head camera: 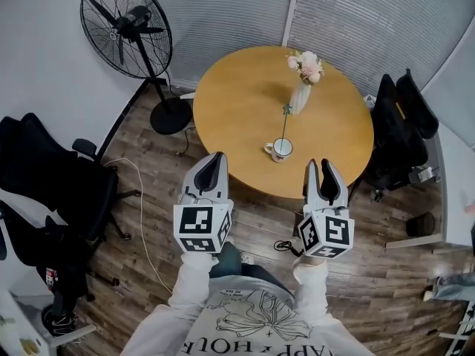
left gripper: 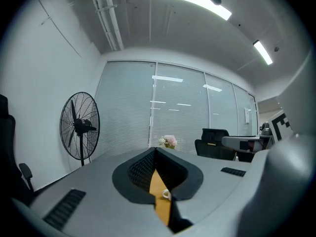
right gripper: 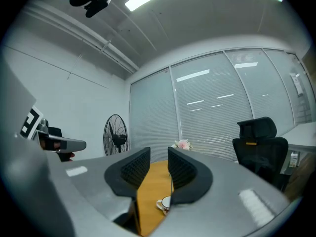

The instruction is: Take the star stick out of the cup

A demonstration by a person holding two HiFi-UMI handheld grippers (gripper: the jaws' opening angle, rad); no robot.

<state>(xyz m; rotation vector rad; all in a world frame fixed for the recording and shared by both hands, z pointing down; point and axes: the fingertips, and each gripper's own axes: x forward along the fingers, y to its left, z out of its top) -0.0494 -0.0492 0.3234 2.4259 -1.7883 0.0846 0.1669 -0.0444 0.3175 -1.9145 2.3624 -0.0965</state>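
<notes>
Two tools are held at the near edge of one round worktop (head camera: 237,95): the left tool (head camera: 215,158) pressed together and empty, the right tool (head camera: 320,165) spread and empty. On the worktop, one cup (head camera: 282,150) holds one star stick (head camera: 284,124) upright, with one vase (head camera: 300,97) of flowers behind. One fan (head camera: 128,27) stands beyond.

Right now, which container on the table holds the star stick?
The low white cup with a handle; the thin star stick stands up out of it. The taller white vase beyond it holds pink flowers instead.
</notes>
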